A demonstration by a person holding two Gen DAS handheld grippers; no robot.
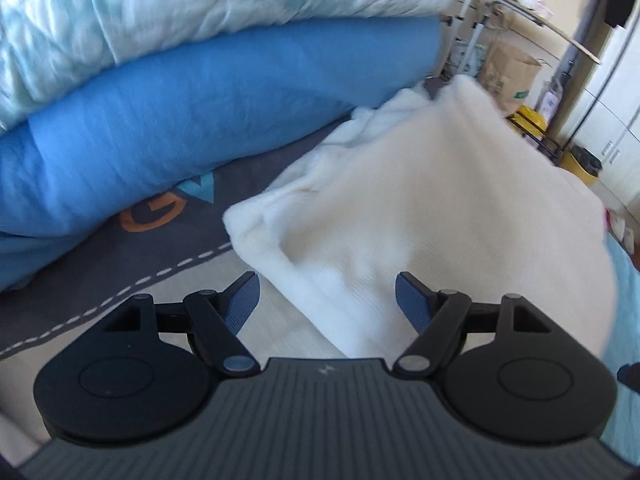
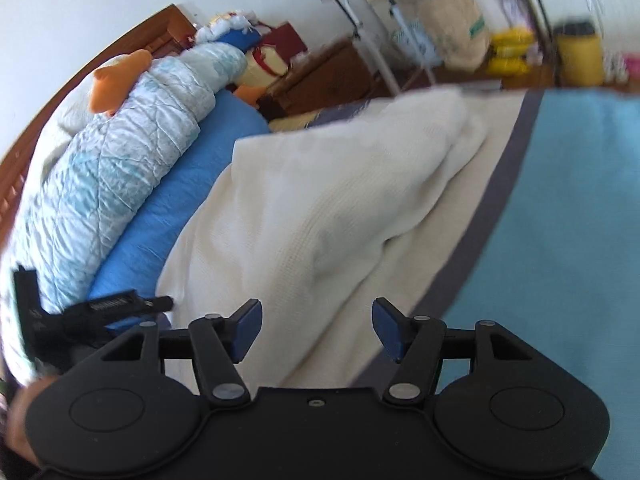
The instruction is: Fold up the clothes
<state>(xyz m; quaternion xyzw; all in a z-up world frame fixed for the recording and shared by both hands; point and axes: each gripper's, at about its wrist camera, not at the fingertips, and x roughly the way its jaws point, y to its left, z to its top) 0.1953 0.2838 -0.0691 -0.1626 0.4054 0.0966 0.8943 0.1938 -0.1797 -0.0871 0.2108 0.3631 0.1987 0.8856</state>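
Cream knit: a pale, waffle-textured garment (image 1: 420, 208) lies rumpled on the bed, its near edge just ahead of both tools; the right wrist view shows it (image 2: 320, 208) heaped in soft folds and running toward the far end of the mattress.
Left gripper: the left gripper (image 1: 326, 300) hovers low over the near hem, blue-padded fingers (image 1: 244, 300) spread wide, nothing between them; whether the pads touch the cloth I cannot tell.
Right gripper: the right gripper (image 2: 316, 330) is likewise spread apart and empty, poised above the garment's near edge.
Bed sheet: a printed sheet (image 1: 120, 280) lies under the garment, grey with a dashed white line and large orange and blue letters; from the right side it reads as a cream band, a grey stripe and a wide turquoise field (image 2: 560, 220).
Blue roll: a bright blue bolster of bedding (image 1: 180, 120) lies just beside the garment on its left, touching its edge.
Quilt: a pale blue-and-white quilted cover (image 1: 160, 8) is stacked on top of the blue roll.
Orange plush: a soft orange shape (image 2: 116, 84) sits on the quilt by the wooden headboard (image 2: 160, 28).
Far end of room: a brown paper bag (image 1: 508, 72), a yellow bin (image 2: 580, 56) and a metal-legged rack (image 2: 368, 32) stand on the floor beyond the bed, all blurred.
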